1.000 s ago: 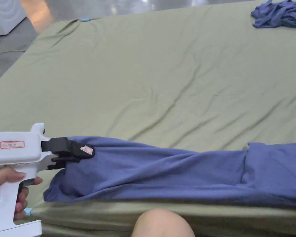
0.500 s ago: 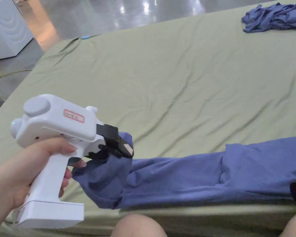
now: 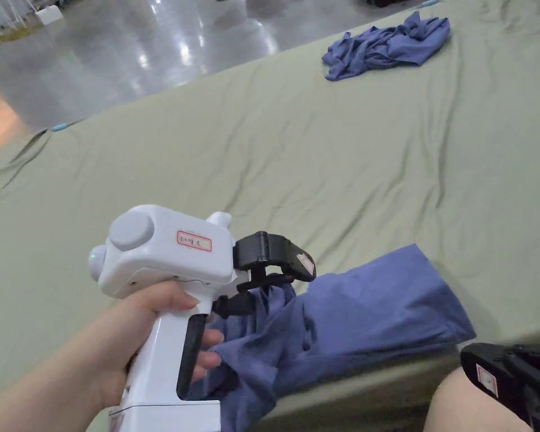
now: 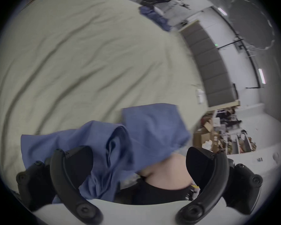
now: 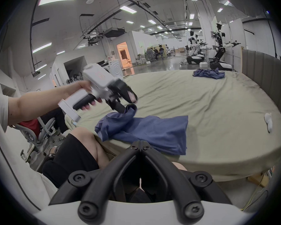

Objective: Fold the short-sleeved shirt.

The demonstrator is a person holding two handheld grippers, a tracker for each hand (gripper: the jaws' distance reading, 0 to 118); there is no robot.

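The blue short-sleeved shirt [image 3: 376, 304] lies along the near edge of the bed, its left end bunched and lifted over the rest. My left gripper [image 3: 280, 284] hovers above that bunched end with its jaws apart. In the left gripper view the shirt [image 4: 152, 131] drapes between the spread jaws of the left gripper [image 4: 136, 155] and rests against one of them. The right gripper view shows the left gripper [image 5: 132, 102] open, with cloth touching its lower jaw. My right gripper [image 5: 140, 143] is shut on nothing, low by the bed's edge [image 3: 488, 377], apart from the shirt [image 5: 152, 131].
A wrinkled green sheet [image 3: 319, 169] covers the bed. Another crumpled blue garment [image 3: 387, 45] lies at the far side. A small white item [image 5: 268, 123] sits near the right edge. The person's knee [image 3: 471, 405] is against the bed front. A padded headboard [image 5: 266, 69] stands on the right.
The left gripper carried the shirt's left end up and to the right over the rest, then opened its jaws. The right gripper has come into the head view at the bottom right.
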